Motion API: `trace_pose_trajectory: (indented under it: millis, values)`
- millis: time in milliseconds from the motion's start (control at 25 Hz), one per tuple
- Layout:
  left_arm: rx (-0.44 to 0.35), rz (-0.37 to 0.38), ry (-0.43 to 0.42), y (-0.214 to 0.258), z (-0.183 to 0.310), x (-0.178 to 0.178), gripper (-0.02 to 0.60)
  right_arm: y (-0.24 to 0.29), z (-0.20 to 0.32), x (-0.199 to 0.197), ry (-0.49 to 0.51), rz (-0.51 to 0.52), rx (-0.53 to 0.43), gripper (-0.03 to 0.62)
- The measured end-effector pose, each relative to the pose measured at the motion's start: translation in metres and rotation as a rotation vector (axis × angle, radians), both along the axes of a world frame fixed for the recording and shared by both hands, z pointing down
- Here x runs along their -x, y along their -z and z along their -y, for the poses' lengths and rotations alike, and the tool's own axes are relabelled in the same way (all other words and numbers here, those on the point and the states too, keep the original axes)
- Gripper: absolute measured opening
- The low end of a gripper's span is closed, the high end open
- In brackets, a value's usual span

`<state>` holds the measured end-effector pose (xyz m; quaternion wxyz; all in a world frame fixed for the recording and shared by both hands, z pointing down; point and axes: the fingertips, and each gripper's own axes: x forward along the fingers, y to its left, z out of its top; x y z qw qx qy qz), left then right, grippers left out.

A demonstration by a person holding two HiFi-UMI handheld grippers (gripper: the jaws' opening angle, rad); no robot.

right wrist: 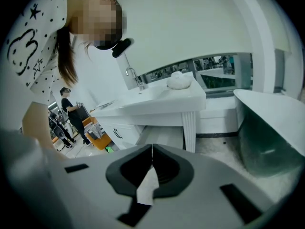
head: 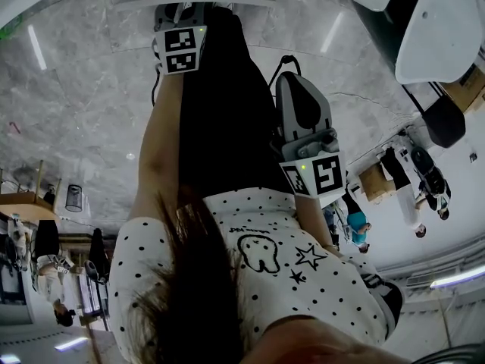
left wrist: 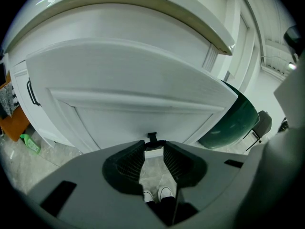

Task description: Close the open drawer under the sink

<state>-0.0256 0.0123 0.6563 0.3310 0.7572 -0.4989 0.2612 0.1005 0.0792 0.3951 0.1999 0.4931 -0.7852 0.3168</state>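
The white drawer front [left wrist: 128,104] fills the left gripper view, tilted out below the counter's curved edge [left wrist: 143,8]. Its small black handle [left wrist: 151,138] sits right at the tips of my left gripper [left wrist: 154,149], and the handle's bar spans the gap between the two pads. In the head view the left gripper's marker cube [head: 180,49] is near the top, by the white cabinet. My right gripper [right wrist: 152,148] is held back from the sink counter [right wrist: 157,101], its jaws closed tip to tip on nothing; its marker cube [head: 314,174] shows mid-frame.
A faucet [right wrist: 136,80] and a white lump [right wrist: 178,80] stand on the counter. A dark green curved tub [left wrist: 233,123] is right of the drawer. A green bottle [left wrist: 28,144] lies on the marble floor. My own shoes [left wrist: 159,194] show below. People stand in the background [right wrist: 69,109].
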Motion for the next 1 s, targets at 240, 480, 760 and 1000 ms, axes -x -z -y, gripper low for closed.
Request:
trace_pose_trajectory:
  millis: [240,480,760,1000]
  values:
    - [-0.011,0.001,0.011,0.007,0.007,0.002,0.124,0.003,0.0,0.0,-0.003,0.003,0.006,0.015]
    - [-0.02,0.002,0.034,0.011,0.015,0.004,0.124,0.005,-0.002,0.001,0.0,0.005,0.007,0.015]
    - [-0.038,0.005,0.047,0.013,0.027,0.006,0.124,0.004,-0.002,0.001,0.007,0.006,0.011,0.015]
    - [-0.045,0.003,0.056,0.013,0.034,0.006,0.124,0.002,0.0,0.001,0.011,0.007,0.015,0.015]
